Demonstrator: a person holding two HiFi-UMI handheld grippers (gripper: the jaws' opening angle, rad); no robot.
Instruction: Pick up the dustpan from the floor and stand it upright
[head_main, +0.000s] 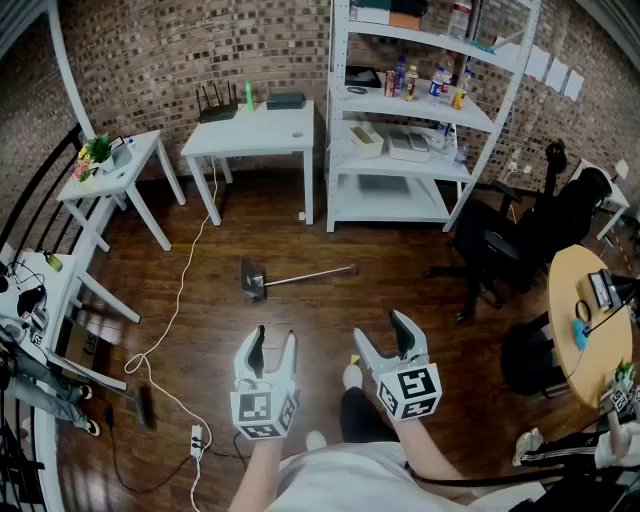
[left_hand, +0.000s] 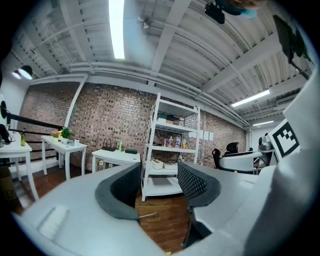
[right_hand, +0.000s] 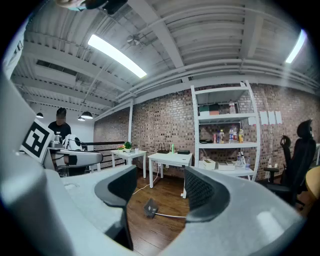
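The dustpan (head_main: 254, 279) lies flat on the dark wood floor, its dark pan to the left and its long metal handle (head_main: 310, 274) stretching right. In the right gripper view the dustpan (right_hand: 150, 208) shows between the jaws, well ahead. In the left gripper view only the tip of the handle (left_hand: 148, 215) peeks past the left jaw. My left gripper (head_main: 270, 345) and right gripper (head_main: 383, 335) hang side by side near my body, short of the dustpan. Both are open, with nothing between their jaws.
A white table (head_main: 255, 131) and a white shelf unit (head_main: 425, 110) with bottles and boxes stand at the brick back wall. A white cable (head_main: 178, 300) runs across the floor to a power strip (head_main: 196, 437). Black office chairs (head_main: 520, 235) and a round table (head_main: 575, 320) are at right.
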